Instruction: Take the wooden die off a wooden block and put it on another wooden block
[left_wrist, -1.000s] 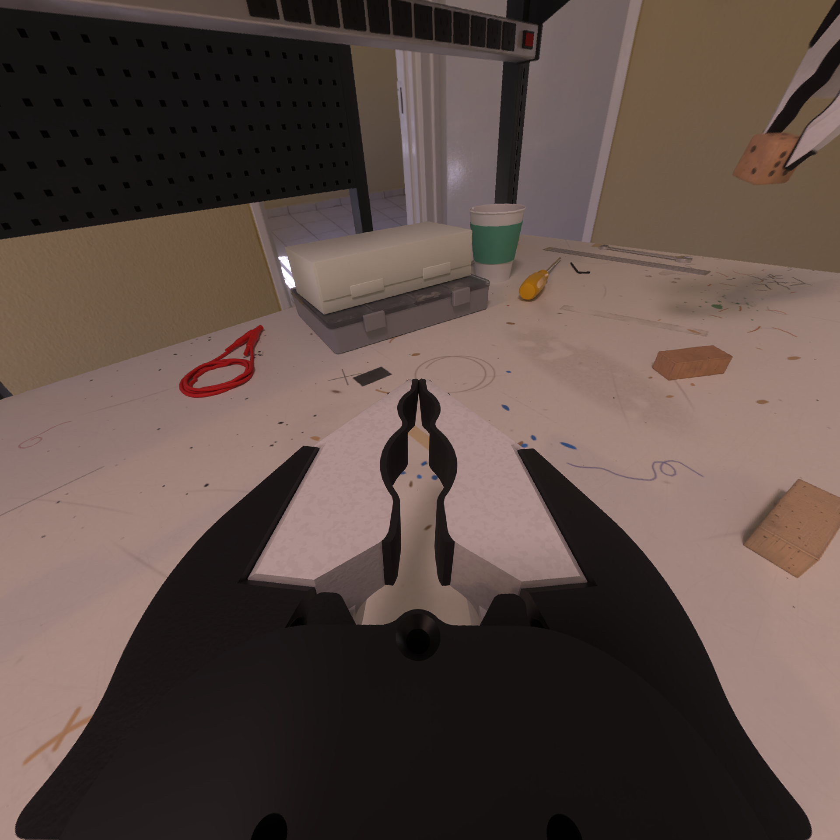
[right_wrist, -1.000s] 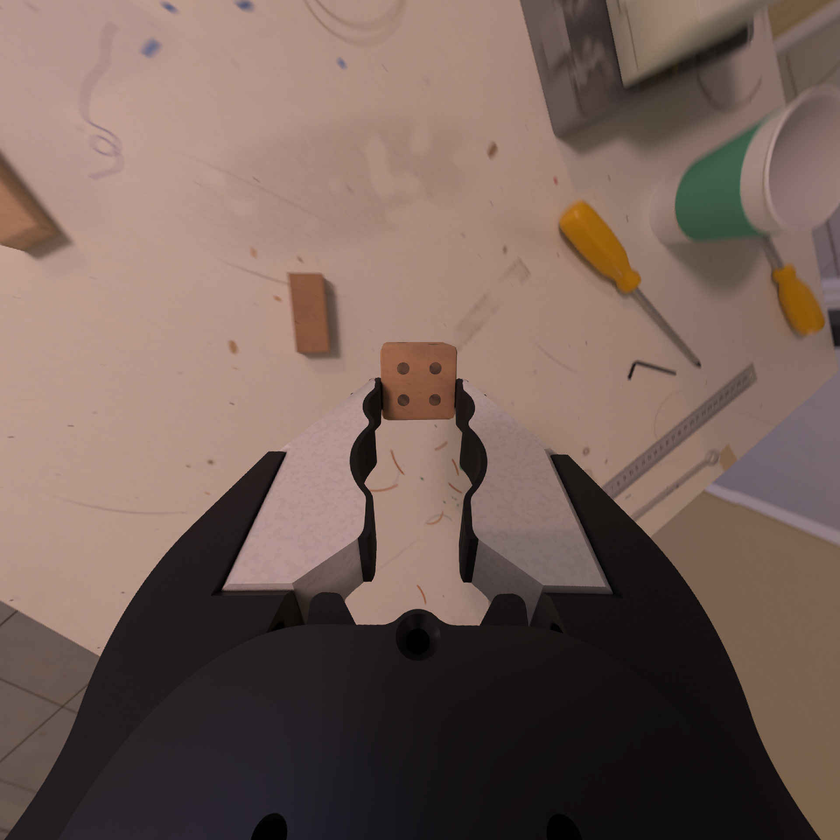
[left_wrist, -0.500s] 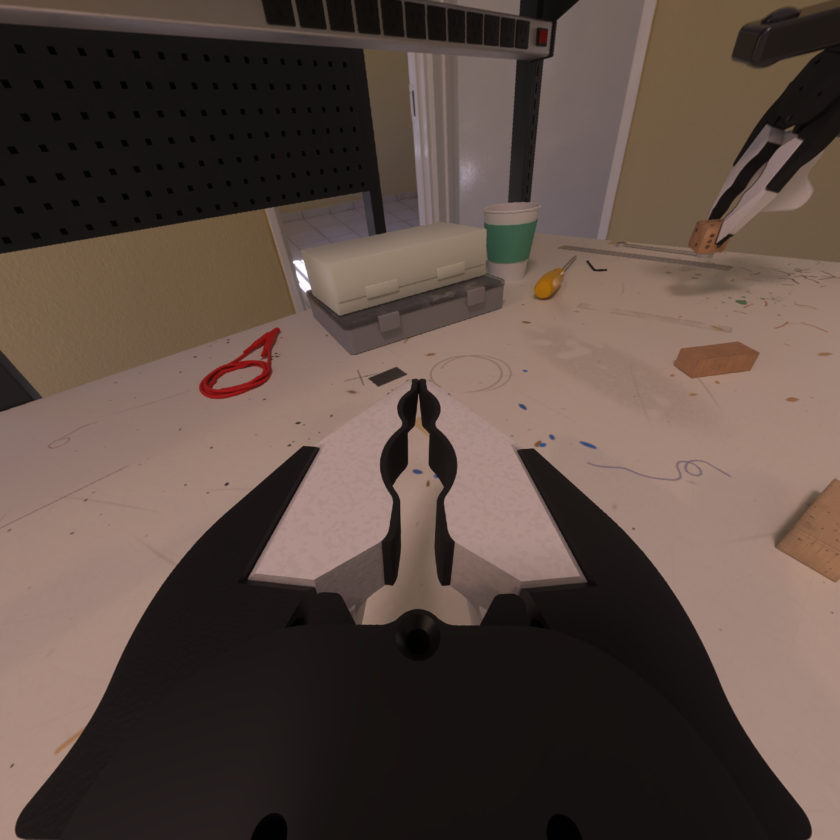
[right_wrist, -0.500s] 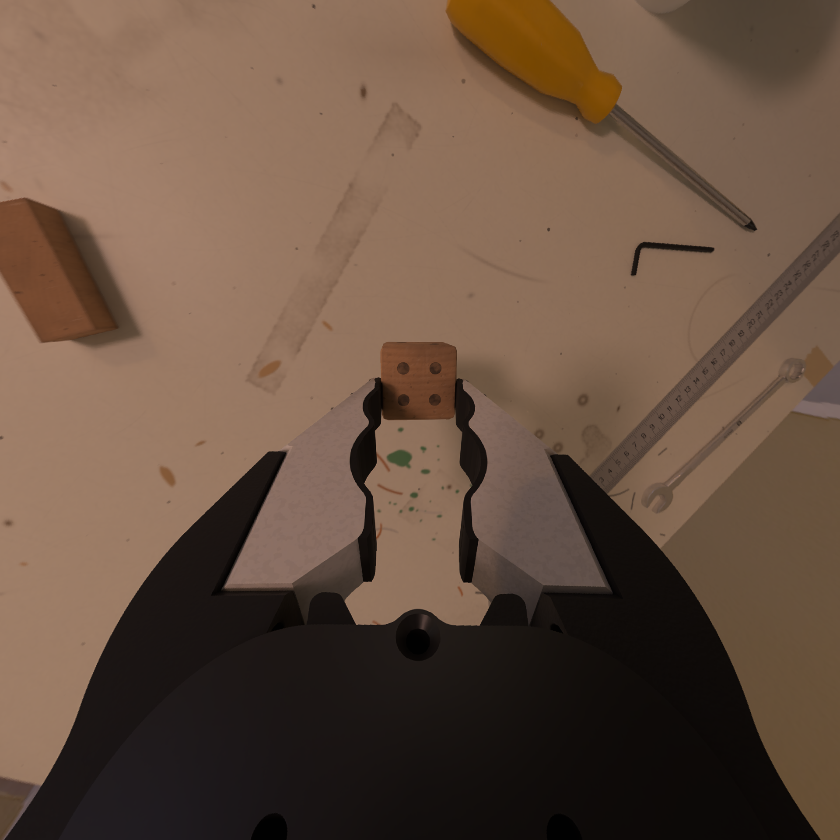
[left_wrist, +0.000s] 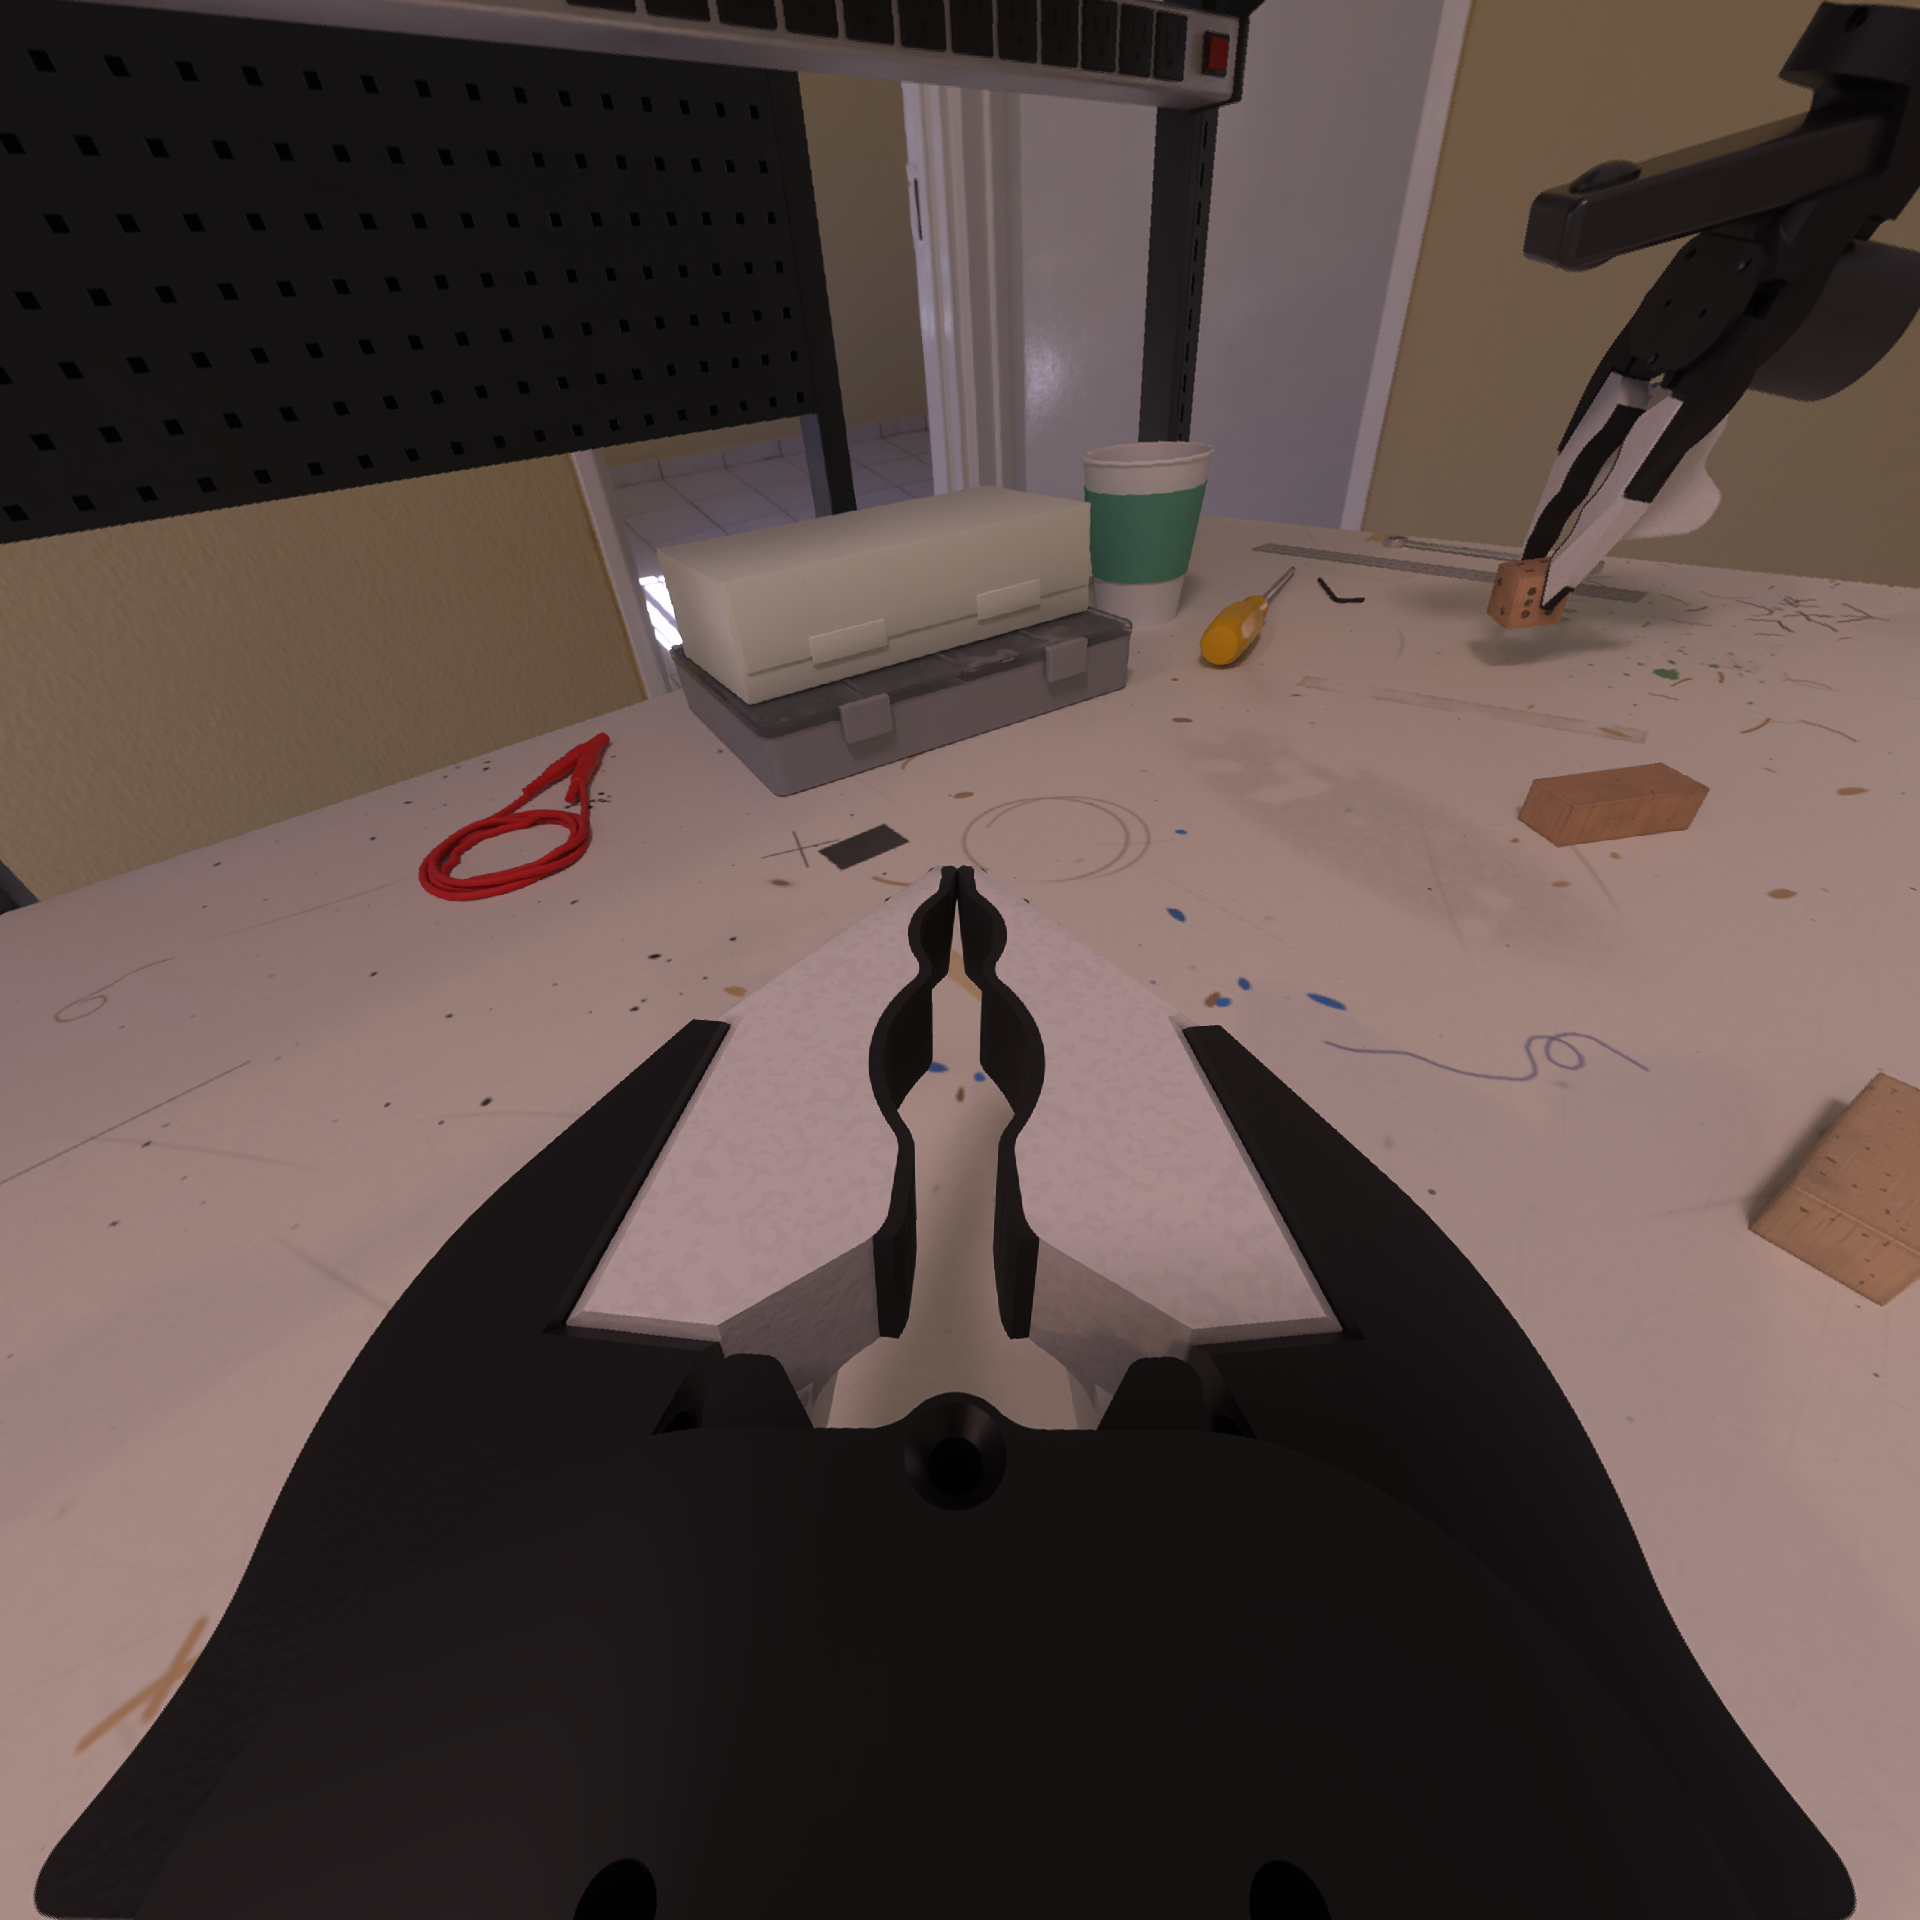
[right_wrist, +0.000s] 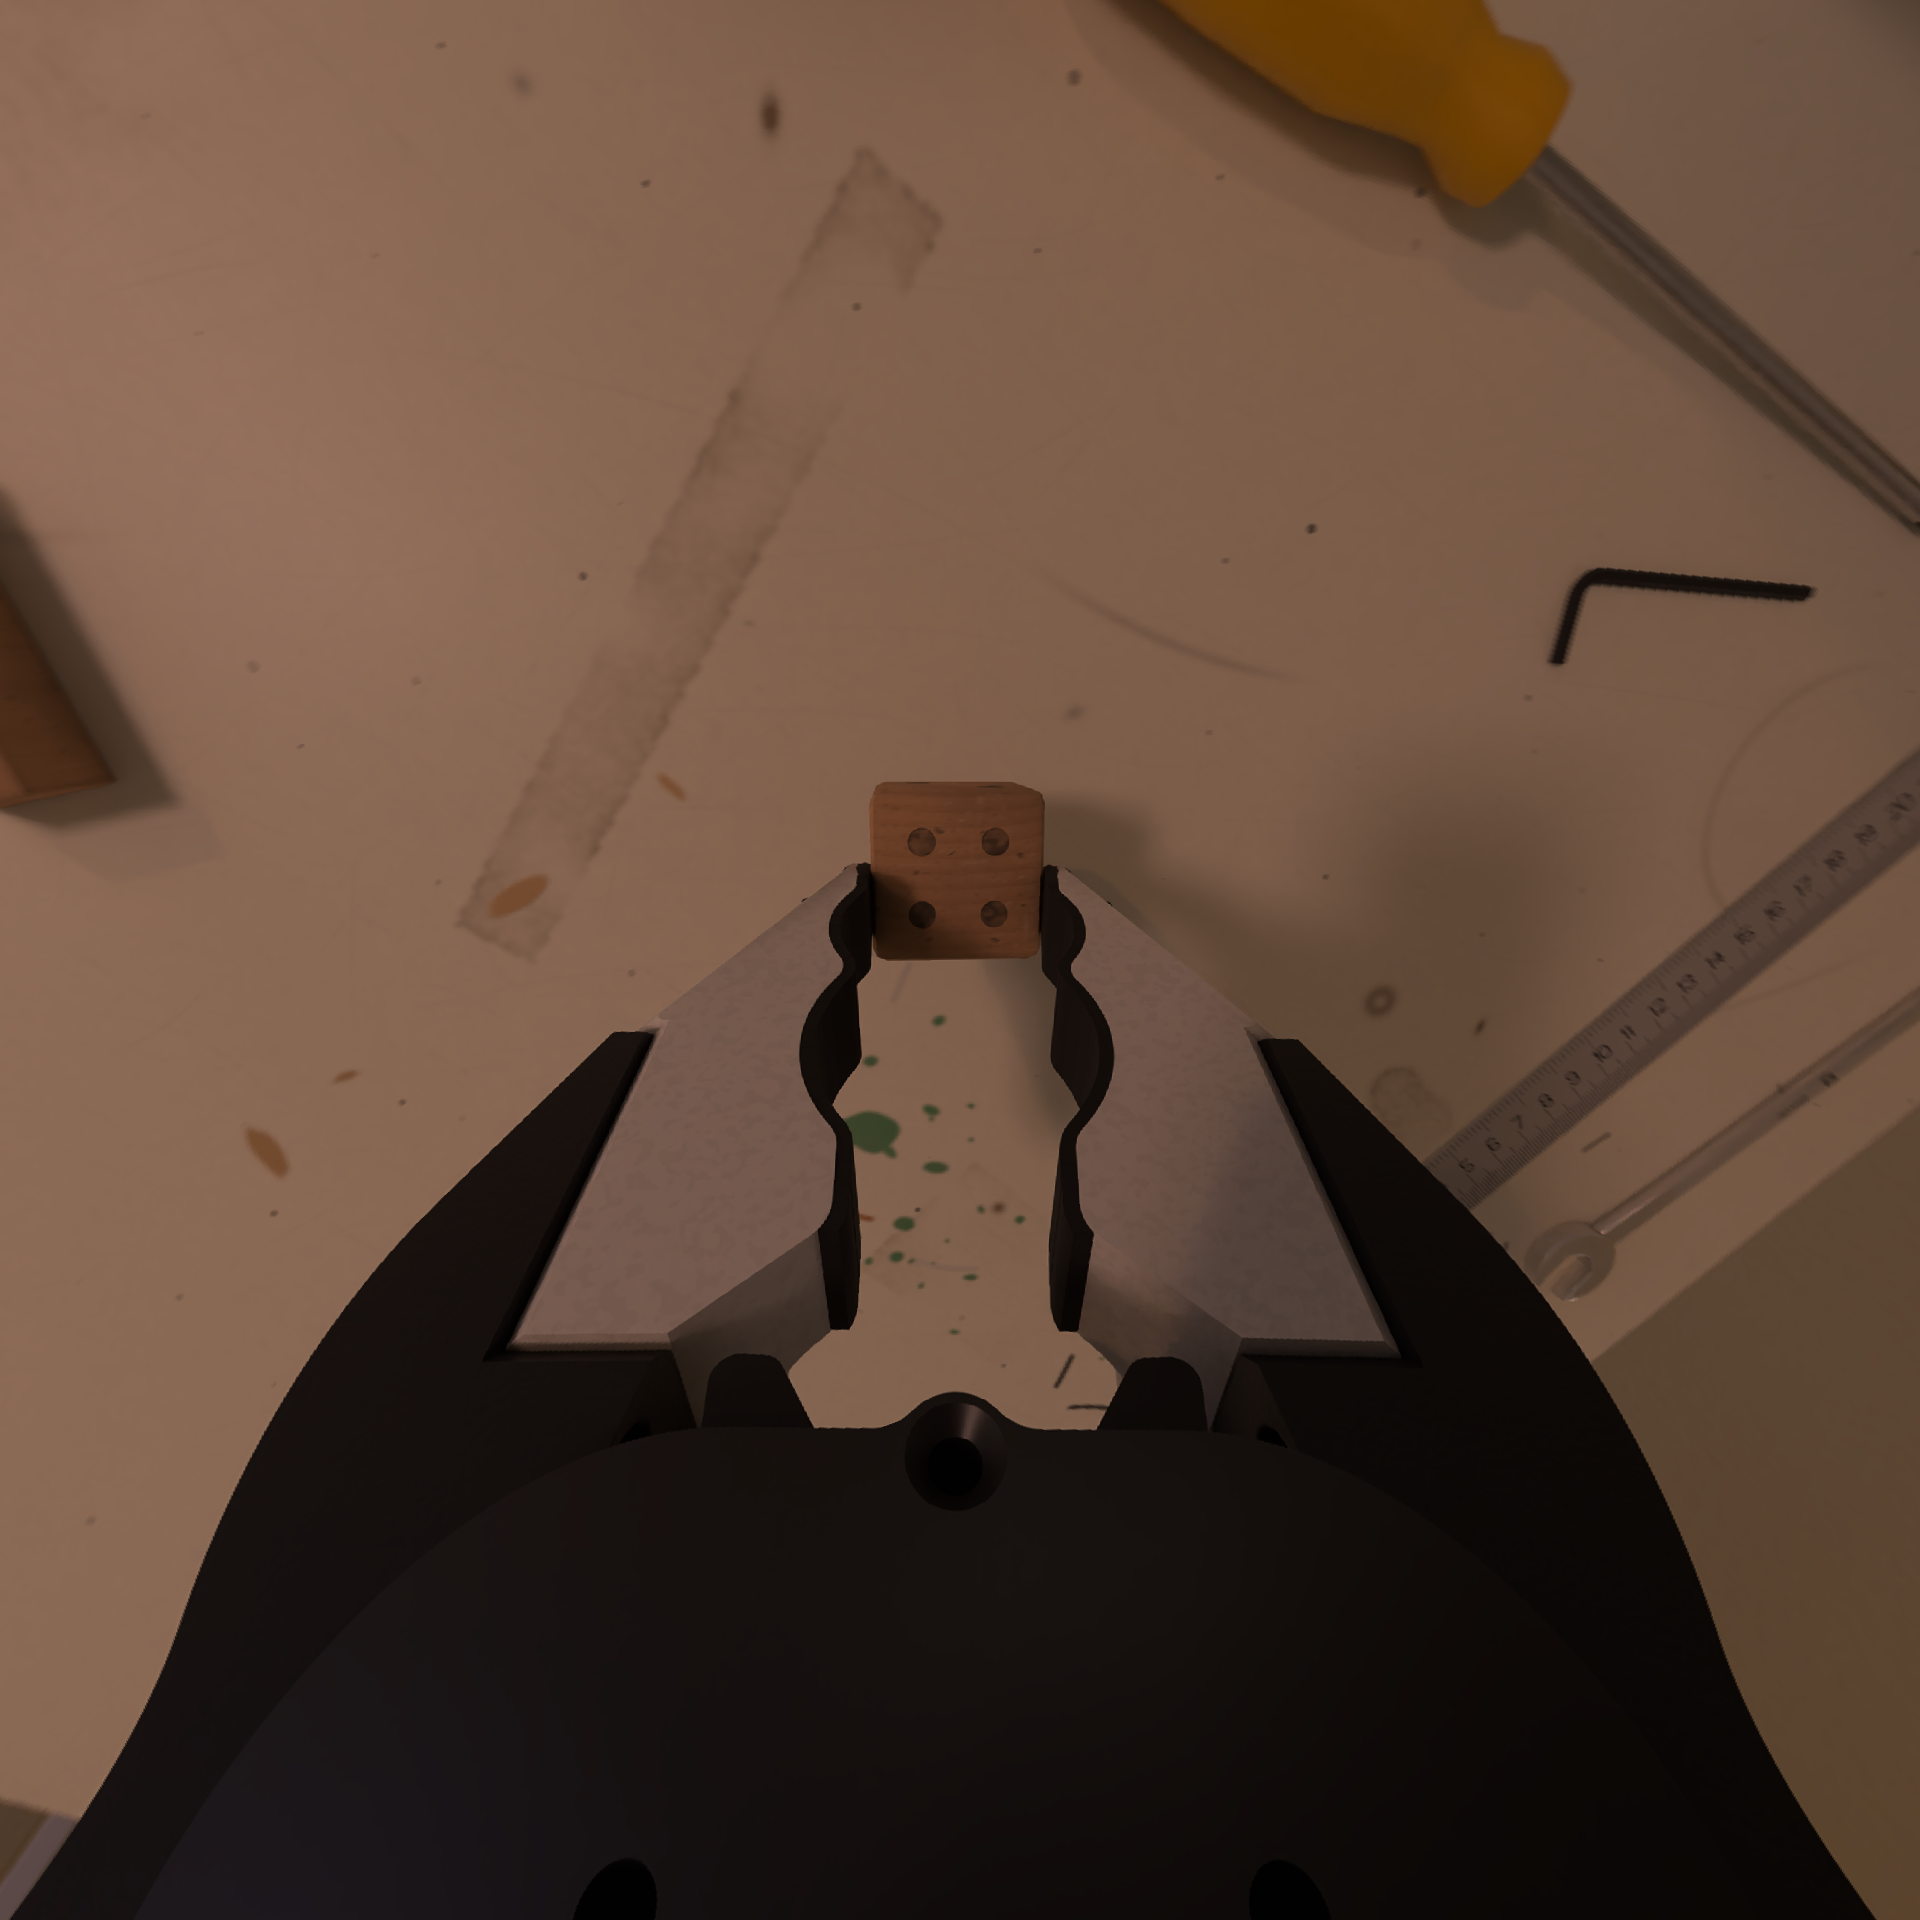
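The wooden die (right_wrist: 956, 871) sits between the tips of my right gripper (right_wrist: 956, 906), which is shut on it, four-dot face toward the camera. In the left wrist view the right gripper (left_wrist: 1548, 594) holds the die (left_wrist: 1519, 605) low over the table at the far right, near the steel ruler, and not over a block. One wooden block (left_wrist: 1610, 802) lies at mid right, and it also shows at the left edge of the right wrist view (right_wrist: 42, 717). A second, paler block (left_wrist: 1849, 1195) lies at the near right. My left gripper (left_wrist: 956, 878) is shut and empty above the table's middle.
A yellow screwdriver (right_wrist: 1434, 94), a black hex key (right_wrist: 1662, 608) and a steel ruler (right_wrist: 1704, 977) lie near the die. A green-sleeved cup (left_wrist: 1143, 530), stacked cases (left_wrist: 894, 623) and a red cable (left_wrist: 509, 842) lie farther back. A black pegboard (left_wrist: 395, 270) stands behind.
My right gripper has carried the die down and away toward the ruler, close to the table. The left gripper has stayed shut, and its view has shifted slightly.
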